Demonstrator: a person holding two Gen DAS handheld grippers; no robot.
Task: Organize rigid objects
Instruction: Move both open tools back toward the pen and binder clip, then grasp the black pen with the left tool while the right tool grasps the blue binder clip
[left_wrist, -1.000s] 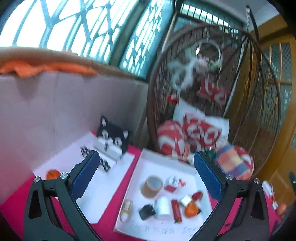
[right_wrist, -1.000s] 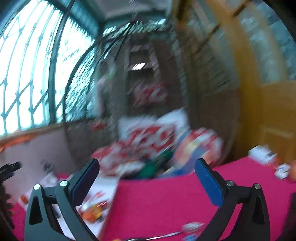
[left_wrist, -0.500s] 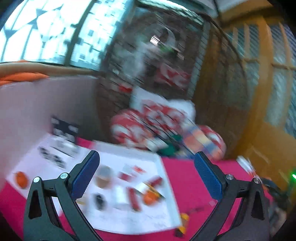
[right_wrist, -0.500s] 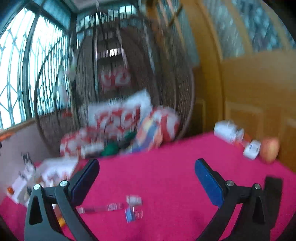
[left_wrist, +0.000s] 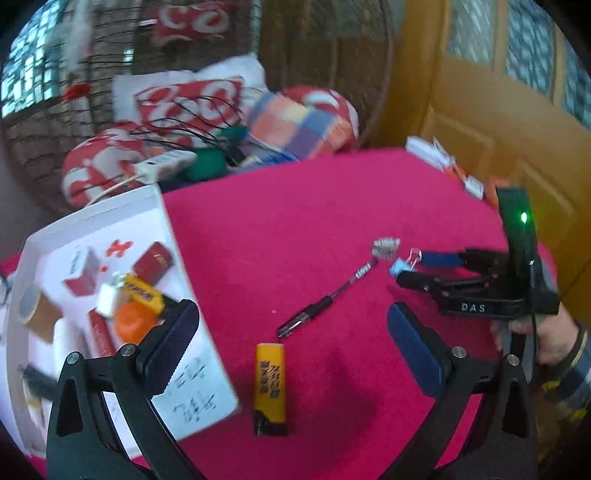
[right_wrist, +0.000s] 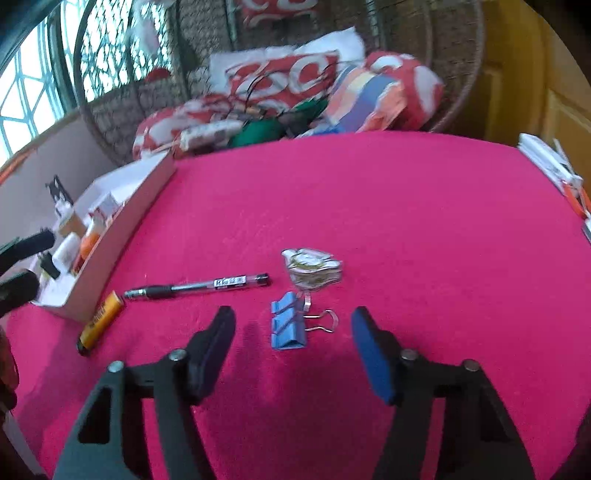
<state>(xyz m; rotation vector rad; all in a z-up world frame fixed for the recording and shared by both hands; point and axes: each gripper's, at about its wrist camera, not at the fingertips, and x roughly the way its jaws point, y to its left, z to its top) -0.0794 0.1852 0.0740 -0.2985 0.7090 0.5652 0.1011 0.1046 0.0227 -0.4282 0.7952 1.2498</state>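
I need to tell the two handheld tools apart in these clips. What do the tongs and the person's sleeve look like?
Both tongs are black, angular frames with silver rivets and blue pads on the fingers. The left tongs show wide triangular cut-outs in the frame. The right tongs, seen from the left camera, carry white "DAS" lettering, a black upright block with a green light and a thin black cable. The hand holding them wears a plaid sleeve.

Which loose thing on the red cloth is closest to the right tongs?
The blue clip. It lies right between the right tongs; the pen and yellow lighter lie farther left.
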